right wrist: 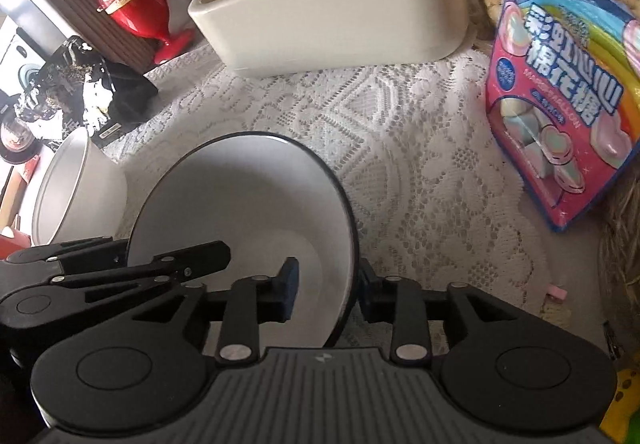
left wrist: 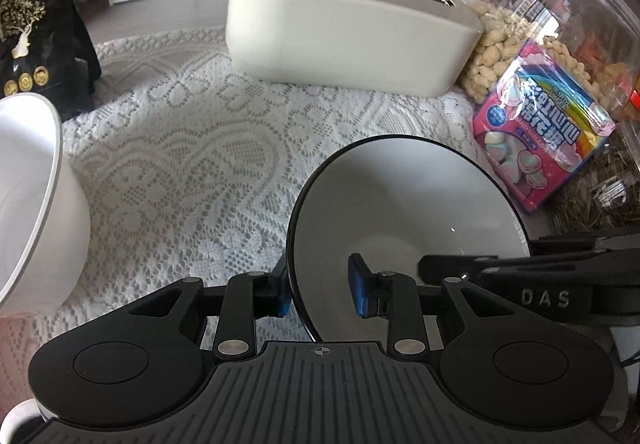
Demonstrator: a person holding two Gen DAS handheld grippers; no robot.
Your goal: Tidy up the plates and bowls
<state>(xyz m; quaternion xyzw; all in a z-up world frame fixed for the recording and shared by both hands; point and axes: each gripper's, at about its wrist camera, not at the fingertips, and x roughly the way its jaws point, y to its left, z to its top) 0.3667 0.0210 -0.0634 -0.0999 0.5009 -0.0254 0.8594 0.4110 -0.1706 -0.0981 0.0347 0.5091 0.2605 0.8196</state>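
A wide white bowl with a black rim (left wrist: 400, 196) (right wrist: 240, 196) sits over the lace cloth between both grippers. My left gripper (left wrist: 322, 280) straddles its left rim, one blue pad outside and one inside, shut on the wall. My right gripper (right wrist: 329, 278) straddles the opposite rim; its inner pad stands clear of the wall, so it is open. Each gripper shows as a black arm at the edge of the other's view. A deeper white bowl (left wrist: 32, 204) (right wrist: 68, 196) stands to the left, apart from both grippers.
A beige tissue box (left wrist: 340, 32) stands at the back. To the right are a pink marshmallow bag (left wrist: 548, 132) and a clear jar of peanuts (left wrist: 560, 4). A black gift bag (left wrist: 40, 36) and a red goblet (right wrist: 136, 12) are at the back left. Lace cloth (left wrist: 180, 164) lies between.
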